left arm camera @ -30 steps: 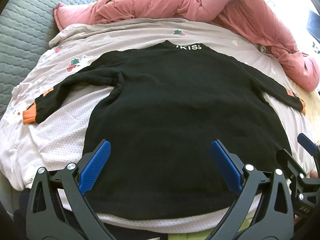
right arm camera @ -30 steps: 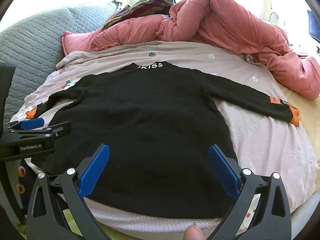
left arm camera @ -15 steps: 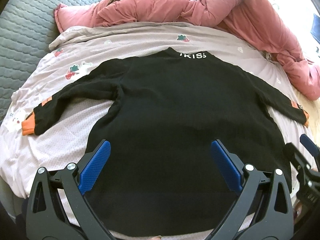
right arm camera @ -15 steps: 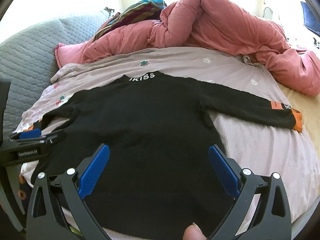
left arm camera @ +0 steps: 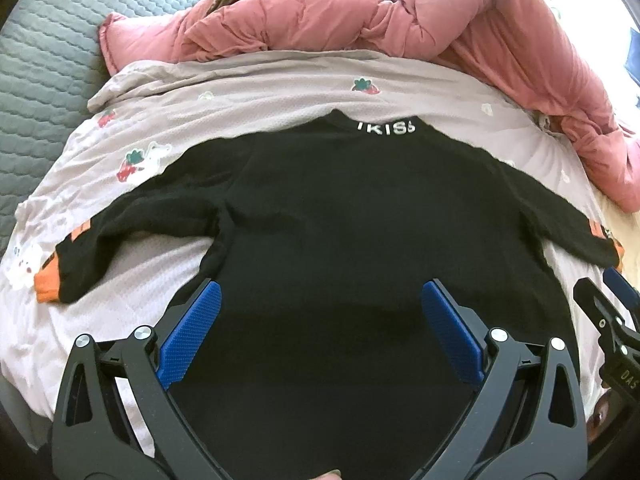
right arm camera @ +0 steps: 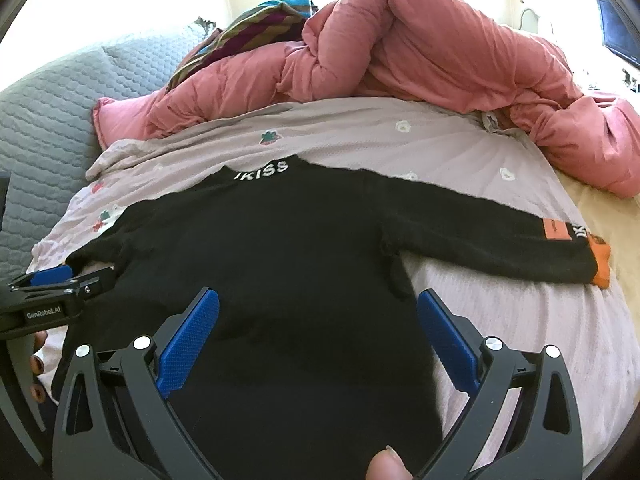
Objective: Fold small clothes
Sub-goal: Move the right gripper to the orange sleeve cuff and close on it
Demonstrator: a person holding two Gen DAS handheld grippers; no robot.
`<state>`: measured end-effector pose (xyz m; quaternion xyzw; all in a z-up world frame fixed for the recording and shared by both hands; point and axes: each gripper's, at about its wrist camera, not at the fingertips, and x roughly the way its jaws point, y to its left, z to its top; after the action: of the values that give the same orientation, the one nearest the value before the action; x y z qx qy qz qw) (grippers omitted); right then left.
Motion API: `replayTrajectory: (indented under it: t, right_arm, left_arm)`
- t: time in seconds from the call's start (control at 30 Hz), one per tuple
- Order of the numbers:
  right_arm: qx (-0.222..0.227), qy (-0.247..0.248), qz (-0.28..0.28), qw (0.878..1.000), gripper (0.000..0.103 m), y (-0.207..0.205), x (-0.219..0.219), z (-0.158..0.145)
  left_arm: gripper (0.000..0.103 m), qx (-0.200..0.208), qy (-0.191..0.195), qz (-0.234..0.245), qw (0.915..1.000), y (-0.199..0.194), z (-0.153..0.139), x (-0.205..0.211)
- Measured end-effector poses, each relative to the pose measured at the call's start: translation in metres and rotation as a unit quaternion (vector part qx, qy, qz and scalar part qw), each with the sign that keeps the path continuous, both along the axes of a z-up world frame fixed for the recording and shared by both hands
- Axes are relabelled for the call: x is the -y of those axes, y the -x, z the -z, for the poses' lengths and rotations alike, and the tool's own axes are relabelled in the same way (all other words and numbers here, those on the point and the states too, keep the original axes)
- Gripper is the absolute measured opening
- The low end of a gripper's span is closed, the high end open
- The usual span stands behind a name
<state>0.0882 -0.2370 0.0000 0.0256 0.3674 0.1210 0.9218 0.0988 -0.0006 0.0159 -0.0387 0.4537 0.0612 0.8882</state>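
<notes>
A small black long-sleeved sweater [left arm camera: 340, 220] with white collar lettering and orange cuffs lies flat on the bed, both sleeves spread out; it also shows in the right wrist view [right arm camera: 280, 260]. My left gripper [left arm camera: 320, 300] is open and empty above the sweater's lower body. My right gripper [right arm camera: 318, 308] is open and empty above the lower body too, a little to the right. Each gripper shows at the edge of the other's view, the left gripper [right arm camera: 52, 284] at the left and the right gripper [left arm camera: 612, 300] at the right. The hem is hidden under the gripper frames.
A pale pink sheet [left arm camera: 260, 92] with strawberry prints covers the bed. A bunched pink duvet [right arm camera: 420, 52] lies along the back and right. A grey quilted headboard [left arm camera: 44, 60] is at the left. A striped cloth [right arm camera: 256, 28] lies behind the duvet.
Both grippers have moved forward over the sweater, from its hem toward its middle. Both stayed open. The sweater has not moved.
</notes>
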Motion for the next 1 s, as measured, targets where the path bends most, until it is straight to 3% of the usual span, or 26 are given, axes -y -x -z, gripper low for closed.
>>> replayTrajectory:
  t: [0.63, 1.0]
  right_arm:
    - [-0.011, -0.002, 0.044, 0.999, 0.099, -0.069, 0.058, 0.005]
    - [-0.01, 0.002, 0.15, 0.989, 0.099, -0.085, 0.142, 0.009]
  left_arm:
    - [0.094, -0.014, -0.006, 0.02, 0.9997, -0.076, 0.005, 0.028]
    - [0.094, -0.012, 0.001, 0.023, 0.9997, -0.103, 0.007, 0.037]
